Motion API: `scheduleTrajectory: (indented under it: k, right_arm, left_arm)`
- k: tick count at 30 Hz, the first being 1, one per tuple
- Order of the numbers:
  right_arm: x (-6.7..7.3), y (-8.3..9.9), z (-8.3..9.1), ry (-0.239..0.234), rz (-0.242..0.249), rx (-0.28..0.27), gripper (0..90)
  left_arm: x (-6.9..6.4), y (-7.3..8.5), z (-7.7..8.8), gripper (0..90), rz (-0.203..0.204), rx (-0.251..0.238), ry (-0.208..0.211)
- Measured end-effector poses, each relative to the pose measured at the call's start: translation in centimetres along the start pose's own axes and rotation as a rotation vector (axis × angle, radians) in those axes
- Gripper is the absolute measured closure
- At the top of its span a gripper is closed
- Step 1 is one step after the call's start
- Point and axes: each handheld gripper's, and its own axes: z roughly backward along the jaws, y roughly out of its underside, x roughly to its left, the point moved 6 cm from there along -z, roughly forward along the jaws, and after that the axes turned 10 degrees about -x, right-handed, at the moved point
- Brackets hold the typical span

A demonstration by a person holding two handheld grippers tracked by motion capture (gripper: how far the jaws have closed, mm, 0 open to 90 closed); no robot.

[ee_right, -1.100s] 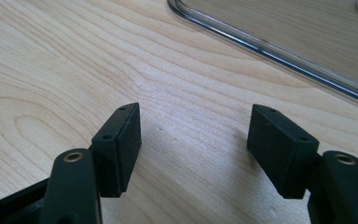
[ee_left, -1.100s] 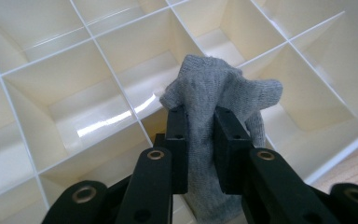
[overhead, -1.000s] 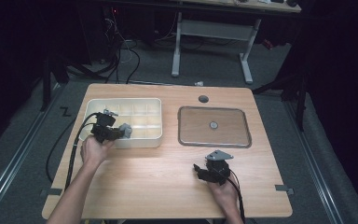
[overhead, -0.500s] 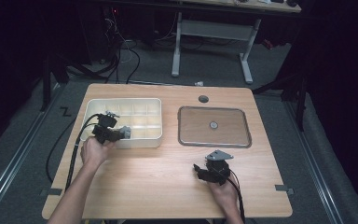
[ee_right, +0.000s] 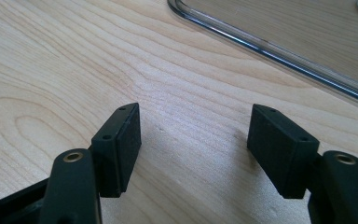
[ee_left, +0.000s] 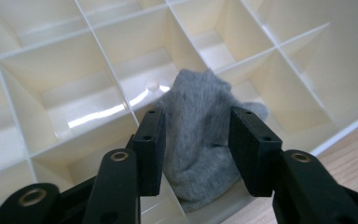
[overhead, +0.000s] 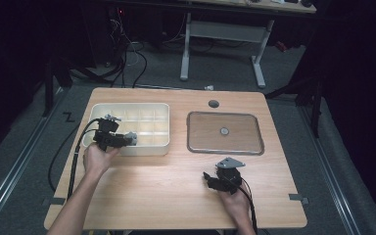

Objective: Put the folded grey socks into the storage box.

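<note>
Bare light-wood table (overhead: pixel 166 191) open around right gripper (ee_right: pixel 193 144), jaws wide apart with nothing between, left gripper (ee_left: pixel 196 140) jaws just opened, grey fabric sock (ee_left: pixel 200 135) loose between them, slumped in near-edge cell of cream plastic divided box (ee_left: pixel 65 98), clear lid (overhead: pixel 225 133) flat beside box.

Dim room, grey carpeted floor (overhead: pixel 176 68), white-legged desk frame (overhead: pixel 223 34) far beyond both claws, black cables (overhead: pixel 127 54) tangled beyond the left claw, darkness at both sides.

Bright lit tabletop, dark surroundings, glare on compartments, sharp focus
</note>
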Motion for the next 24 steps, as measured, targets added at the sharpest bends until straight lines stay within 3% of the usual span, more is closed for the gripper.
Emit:
scheduleTrajectory:
  k: [4, 7, 10, 15, 24]
  right_arm:
    - [0.0, 0.0, 0.0, 0.0, 0.0, 0.0, 35.2]
    - [0.0, 0.0, 0.0, 0.0, 0.0, 0.0, 35.2]
    - [0.0, 0.0, 0.0, 0.0, 0.0, 0.0, 35.2]
    - [0.0, 0.0, 0.0, 0.0, 0.0, 0.0, 35.2]
    - [0.0, 0.0, 0.0, 0.0, 0.001, 0.0, 35.2]
  left_arm:
    - [-0.4, -0.8, 0.3, 56.2, -0.004, -0.06, 0.012]
    - [-0.5, -0.8, -0.2, 60.7, -0.004, -0.061, 0.011]
    - [-0.4, -0.5, -0.9, 65.5, -0.012, -0.044, -0.011]
    - [-0.3, 0.0, -1.4, 74.3, -0.059, 0.008, -0.06]
    - [0.0, 0.7, -2.4, 80.4, -0.028, 0.076, -0.059]
